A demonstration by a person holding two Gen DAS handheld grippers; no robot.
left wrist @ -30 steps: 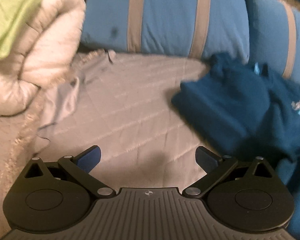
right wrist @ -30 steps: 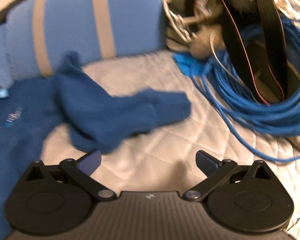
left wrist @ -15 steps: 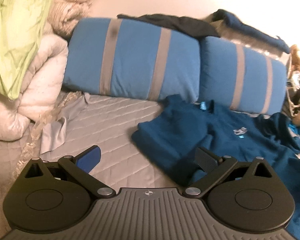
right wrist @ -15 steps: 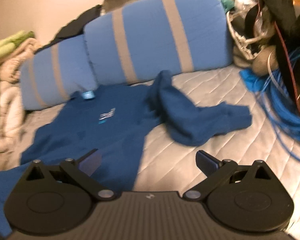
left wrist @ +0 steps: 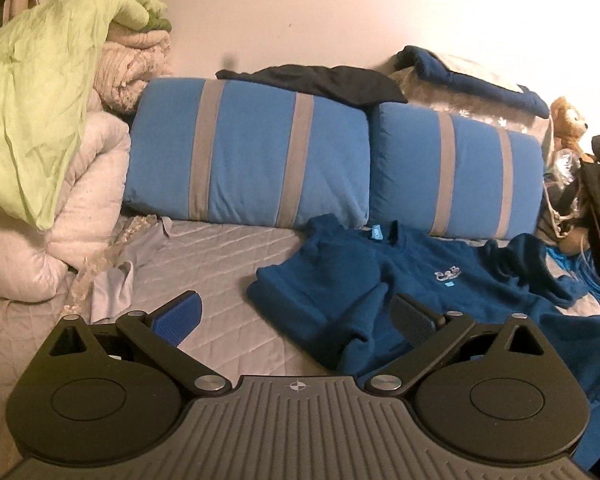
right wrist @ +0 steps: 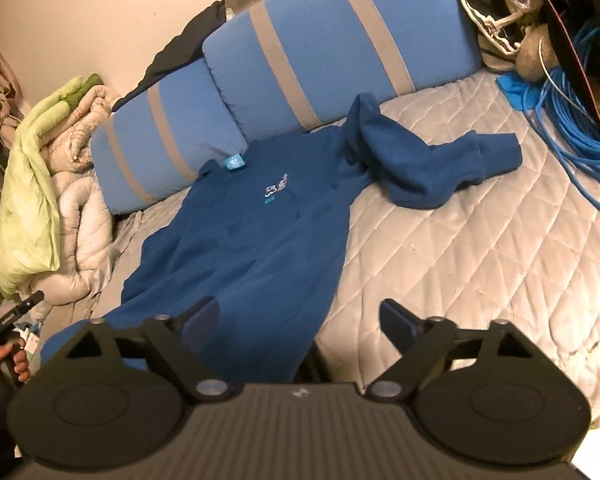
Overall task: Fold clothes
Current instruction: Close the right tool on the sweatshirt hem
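A dark blue sweatshirt [right wrist: 256, 248] lies front up on the grey quilted bed, collar toward the pillows. Its one sleeve [right wrist: 432, 168] is bunched to the right. In the left wrist view the sweatshirt [left wrist: 440, 280] lies right of centre, its other sleeve [left wrist: 320, 300] folded in a heap. My left gripper [left wrist: 296, 312] is open and empty, held back above the bed near that sleeve. My right gripper [right wrist: 298, 318] is open and empty above the sweatshirt's lower body.
Two blue pillows with grey stripes [left wrist: 252, 156] [right wrist: 332, 48] lean along the back wall. A pile of white and green quilts [left wrist: 44, 152] fills the left. A blue cable coil [right wrist: 576, 128], bags and a teddy bear [left wrist: 568, 124] crowd the right. A grey cloth [left wrist: 116, 284] lies at left.
Both grippers have pulled back and up from the sleeves, so the whole sweatshirt and pillows now show. Both stayed open and empty.
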